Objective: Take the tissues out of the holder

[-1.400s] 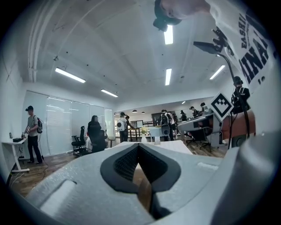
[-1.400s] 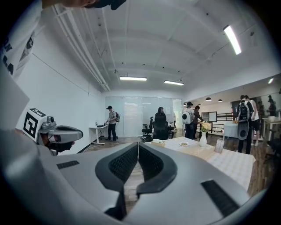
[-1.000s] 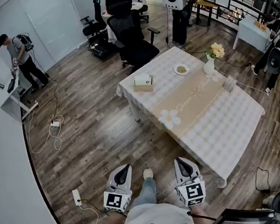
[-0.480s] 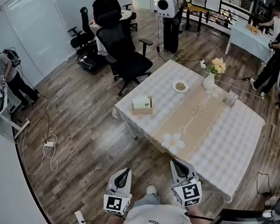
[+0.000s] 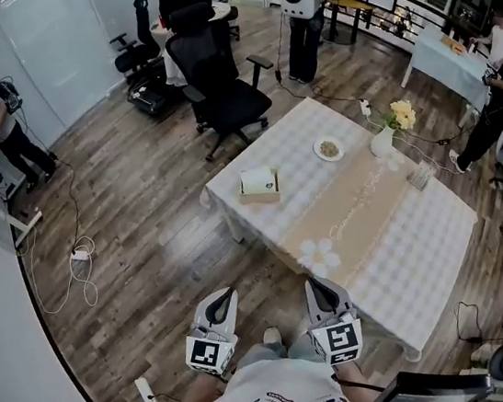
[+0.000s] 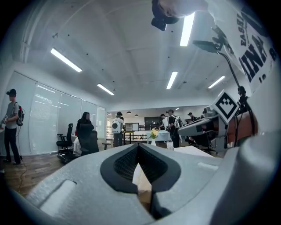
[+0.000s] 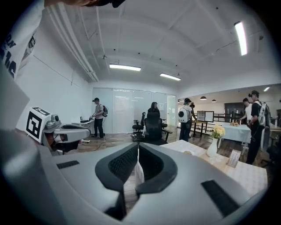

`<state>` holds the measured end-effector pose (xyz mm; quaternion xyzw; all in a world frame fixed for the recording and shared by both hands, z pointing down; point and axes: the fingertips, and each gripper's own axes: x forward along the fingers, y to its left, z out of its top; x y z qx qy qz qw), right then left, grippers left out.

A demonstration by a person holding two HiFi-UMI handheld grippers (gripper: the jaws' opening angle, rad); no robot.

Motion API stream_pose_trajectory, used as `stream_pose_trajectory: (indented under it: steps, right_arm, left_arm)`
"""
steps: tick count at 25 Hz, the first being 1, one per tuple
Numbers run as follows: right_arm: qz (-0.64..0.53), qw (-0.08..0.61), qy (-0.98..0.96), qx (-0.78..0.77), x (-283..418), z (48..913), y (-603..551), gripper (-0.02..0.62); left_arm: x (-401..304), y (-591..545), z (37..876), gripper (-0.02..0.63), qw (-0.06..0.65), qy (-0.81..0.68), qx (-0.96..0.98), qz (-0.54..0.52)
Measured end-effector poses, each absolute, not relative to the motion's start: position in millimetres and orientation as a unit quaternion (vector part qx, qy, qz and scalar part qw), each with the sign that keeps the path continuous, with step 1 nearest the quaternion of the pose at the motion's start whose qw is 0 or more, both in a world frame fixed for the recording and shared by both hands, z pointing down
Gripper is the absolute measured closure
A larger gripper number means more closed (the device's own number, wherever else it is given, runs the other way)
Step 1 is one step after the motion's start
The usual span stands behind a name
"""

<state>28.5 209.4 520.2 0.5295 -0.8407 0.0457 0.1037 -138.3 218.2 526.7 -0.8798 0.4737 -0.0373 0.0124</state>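
Note:
The tissue holder [image 5: 260,184] is a low wooden box with white tissue on top. It sits near the left corner of the table [image 5: 410,264], which has a checkered cloth. Both grippers hang in front of the person's body, short of the table's near edge and far from the holder. My left gripper [image 5: 227,292] has its jaws together with nothing in them, as the left gripper view [image 6: 138,147] shows. My right gripper [image 5: 318,287] is also shut and empty, with its tips close to the table's near side [image 7: 138,145].
A beige runner [image 5: 347,214] crosses the table. A small plate [image 5: 329,148], a white vase of flowers [image 5: 383,140] and a small card stand [image 5: 417,175] sit at its far end. A black office chair [image 5: 225,94] stands left of the table. Cables [image 5: 76,259] lie on the wood floor.
The person has walked toward the table, so it sits nearer and lower in the head view. Both grippers moved forward with the body and stayed shut.

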Motion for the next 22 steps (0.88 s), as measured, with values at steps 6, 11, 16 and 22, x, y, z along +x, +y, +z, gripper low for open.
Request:
stream_pose_trajectory:
  steps: [6, 11, 16, 22]
  right_arm:
    - [0.049, 0.122, -0.842, 0.523, 18.5, 521.0, 194.4, 0.586]
    - [0.038, 0.127, -0.841, 0.525, 22.3, 517.0, 169.3, 0.586]
    - [0.032, 0.115, -0.846, 0.519, 24.1, 516.5, 123.2, 0.586]
    - [0.035, 0.104, -0.853, 0.511, 41.5, 517.5, 51.6, 0.586]
  left_arm:
    - [-136.2, 199.9, 519.1, 0.602, 0.011, 0.462, -0.886, -0.024]
    - [-142.7, 182.7, 525.3, 0.603, 0.015, 0.476, -0.879, -0.023]
    - [-146.5, 147.5, 525.4, 0.603, 0.021, 0.491, -0.870, -0.041]
    - [-128.6, 85.4, 523.8, 0.603, 0.024, 0.506, -0.860, -0.053]
